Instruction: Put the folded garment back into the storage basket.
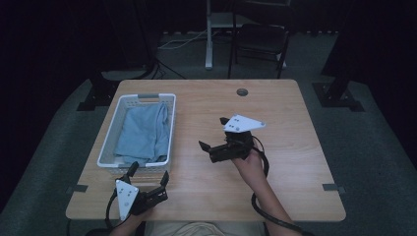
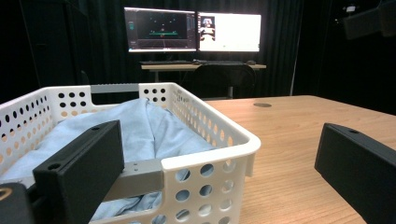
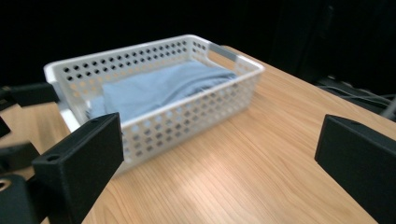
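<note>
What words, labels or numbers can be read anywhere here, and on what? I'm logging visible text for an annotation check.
None can be read.
Two monitors: graphics and a bright window, any text too small to read.
White laundry basket: embossed marks on its inner far wall, too blurred to read.
Blue cloth, wooden table, both grippers' grey plates: no lettering visible.

Dim room, black curtains all round. A light wooden table (image 1: 295, 147) sits on grey carpet (image 1: 373, 162), with a round cable port (image 1: 242, 92) near its far edge. Beyond that edge, a dark chair (image 1: 258, 42) beside a white stand (image 1: 210, 34). Two lit monitors (image 2: 191, 30) glow on a far desk (image 2: 201, 66).
</note>
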### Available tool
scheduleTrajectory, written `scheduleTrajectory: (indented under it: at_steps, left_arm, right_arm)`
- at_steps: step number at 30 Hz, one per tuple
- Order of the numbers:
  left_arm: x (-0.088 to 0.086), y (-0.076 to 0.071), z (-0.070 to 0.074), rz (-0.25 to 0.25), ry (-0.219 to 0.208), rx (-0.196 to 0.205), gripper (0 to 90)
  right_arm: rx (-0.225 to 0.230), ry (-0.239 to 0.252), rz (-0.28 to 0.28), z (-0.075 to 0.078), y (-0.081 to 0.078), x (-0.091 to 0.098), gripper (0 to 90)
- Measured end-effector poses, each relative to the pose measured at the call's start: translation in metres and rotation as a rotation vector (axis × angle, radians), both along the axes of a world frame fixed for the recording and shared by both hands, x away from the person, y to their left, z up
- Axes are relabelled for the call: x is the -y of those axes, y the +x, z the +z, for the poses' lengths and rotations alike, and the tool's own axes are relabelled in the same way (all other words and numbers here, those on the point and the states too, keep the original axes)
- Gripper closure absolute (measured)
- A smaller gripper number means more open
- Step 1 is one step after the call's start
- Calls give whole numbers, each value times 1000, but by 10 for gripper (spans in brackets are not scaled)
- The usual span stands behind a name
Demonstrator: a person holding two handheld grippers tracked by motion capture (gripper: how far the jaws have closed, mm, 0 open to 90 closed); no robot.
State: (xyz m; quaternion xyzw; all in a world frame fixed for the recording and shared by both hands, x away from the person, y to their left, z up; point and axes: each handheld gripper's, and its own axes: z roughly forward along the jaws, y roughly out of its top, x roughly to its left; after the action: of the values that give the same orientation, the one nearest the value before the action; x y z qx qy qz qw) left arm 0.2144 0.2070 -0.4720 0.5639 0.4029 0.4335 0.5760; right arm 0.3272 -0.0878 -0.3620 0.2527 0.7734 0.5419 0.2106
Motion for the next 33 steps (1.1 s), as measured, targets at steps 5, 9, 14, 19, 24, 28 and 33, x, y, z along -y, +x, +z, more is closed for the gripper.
scheduleTrajectory:
  at_steps: [5, 9, 14, 19, 24, 28, 33]
  left_arm:
    - [0, 0, 0, 1, -1, 2, 27]
    - [0, 0, 0, 0, -1, 2, 27]
    - [0, 0, 0, 1, -2, 4, 26]
    - [0, 0, 0, 0, -2, 5, 26]
    - [0, 0, 0, 1, -3, 5, 27]
    - [0, 0, 0, 1, -2, 5, 27]
    - [0, -1, 0, 0, -5, 8, 26]
  right_arm:
    - [-7, -25, -44, -7, -5, 17, 10]
    - [-24, -28, -64, -12, -10, 28, 10]
    - [-23, -17, -85, -14, -19, 42, 10]
    - [-22, -19, -113, -17, -27, 55, 10]
    - [-28, -16, -145, -22, -36, 68, 10]
    - [-39, -3, -179, -25, -42, 80, 10]
    - [-36, -1, -212, -31, -53, 92, 10]
